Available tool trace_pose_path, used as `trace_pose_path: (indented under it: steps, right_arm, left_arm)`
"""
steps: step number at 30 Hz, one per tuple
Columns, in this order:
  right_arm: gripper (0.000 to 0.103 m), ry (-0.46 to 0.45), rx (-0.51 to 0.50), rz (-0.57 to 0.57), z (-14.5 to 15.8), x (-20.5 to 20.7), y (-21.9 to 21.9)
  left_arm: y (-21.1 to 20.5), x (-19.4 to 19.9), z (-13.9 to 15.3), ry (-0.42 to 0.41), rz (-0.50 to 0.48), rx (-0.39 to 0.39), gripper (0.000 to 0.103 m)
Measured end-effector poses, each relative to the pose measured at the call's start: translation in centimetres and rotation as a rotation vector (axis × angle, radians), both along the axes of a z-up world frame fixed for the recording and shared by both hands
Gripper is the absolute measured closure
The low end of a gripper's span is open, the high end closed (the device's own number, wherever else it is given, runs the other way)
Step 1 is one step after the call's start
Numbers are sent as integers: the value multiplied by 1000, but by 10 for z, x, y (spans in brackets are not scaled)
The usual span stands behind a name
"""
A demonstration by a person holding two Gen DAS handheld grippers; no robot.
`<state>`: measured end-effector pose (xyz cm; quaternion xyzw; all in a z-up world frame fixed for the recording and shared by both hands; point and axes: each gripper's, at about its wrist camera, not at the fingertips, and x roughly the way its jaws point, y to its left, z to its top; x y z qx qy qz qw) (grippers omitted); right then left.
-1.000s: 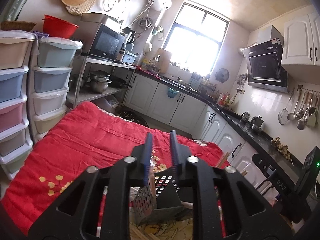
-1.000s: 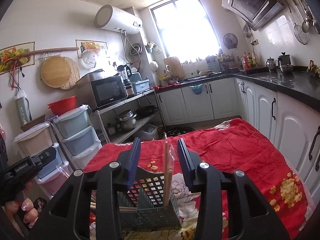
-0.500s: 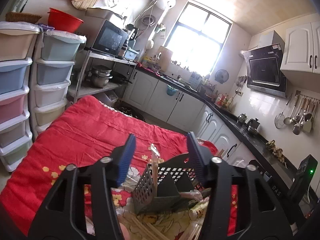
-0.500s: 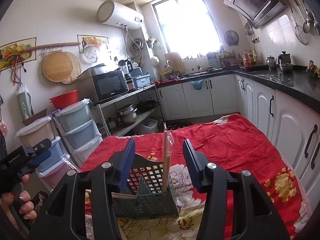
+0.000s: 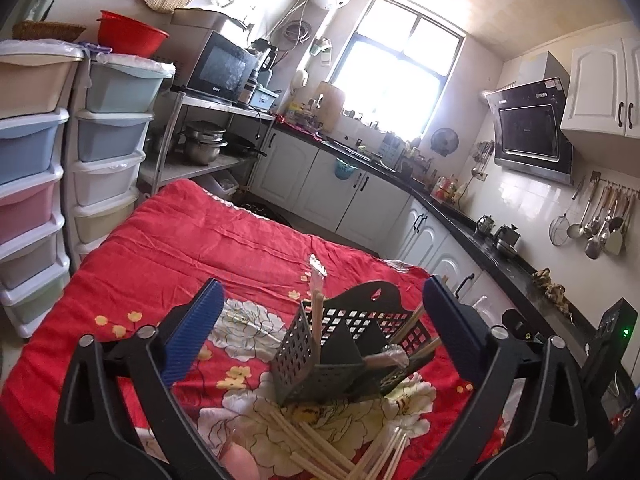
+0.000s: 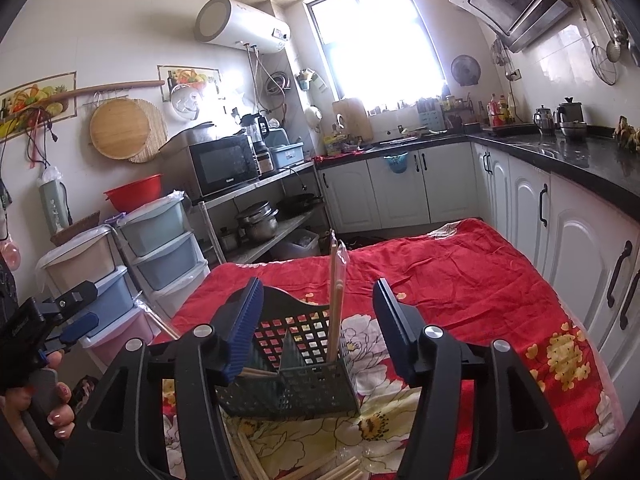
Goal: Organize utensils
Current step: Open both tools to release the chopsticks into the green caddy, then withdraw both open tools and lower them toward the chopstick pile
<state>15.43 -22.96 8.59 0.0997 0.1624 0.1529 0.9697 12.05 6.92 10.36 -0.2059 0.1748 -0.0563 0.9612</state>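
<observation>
Change since the earlier frames: the left hand-held gripper [image 5: 320, 312] was nearly closed over the caddy; its jaws have just been opening and now stand wide apart with nothing gripped. The right hand-held gripper [image 6: 318, 312] has also just been opening; its jaws are apart and clear of the wrapped chopsticks.

Item 1: dark grey perforated plastic utensil caddy [image 5: 340, 360], divided into compartments, standing on the red floral cloth [image 5: 192, 248] that covers the worktop. Lower centre of both views, seen between each gripper's jaws but touched by neither.

Item 2: 1 pair of pale wooden chopsticks in a clear plastic sleeve [image 6: 335, 292], standing upright in the caddy's right-hand compartment in the right wrist view; centre frame, released.

Item 3: further chopsticks [image 5: 416, 332] leaning at an angle in the other side of the caddy, right of centre in the left wrist view; the count cannot be told.

Item 4: loose pale wooden chopsticks [image 5: 312, 448] scattered flat on the cloth in front of the caddy, bottom centre of the left wrist view; some appear still in clear wrappers.

Status, as judged: partly done. Several pieces are filed in the caddy; a sizeable pile remains unsorted on the cloth. Both grippers are free for the next pick from that pile.
</observation>
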Motion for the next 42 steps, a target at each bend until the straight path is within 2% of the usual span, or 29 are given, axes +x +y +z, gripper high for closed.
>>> trace_pose_path:
  steps: [14,42]
  right_arm:
    - [41,36,-17,32,-8,-13,5]
    - [41,150,-88,113,-44,-33,23]
  left_arm:
    - [9,-9,-20,53,16,-5,11]
    - [15,-19,-49,144,34,-2,11]
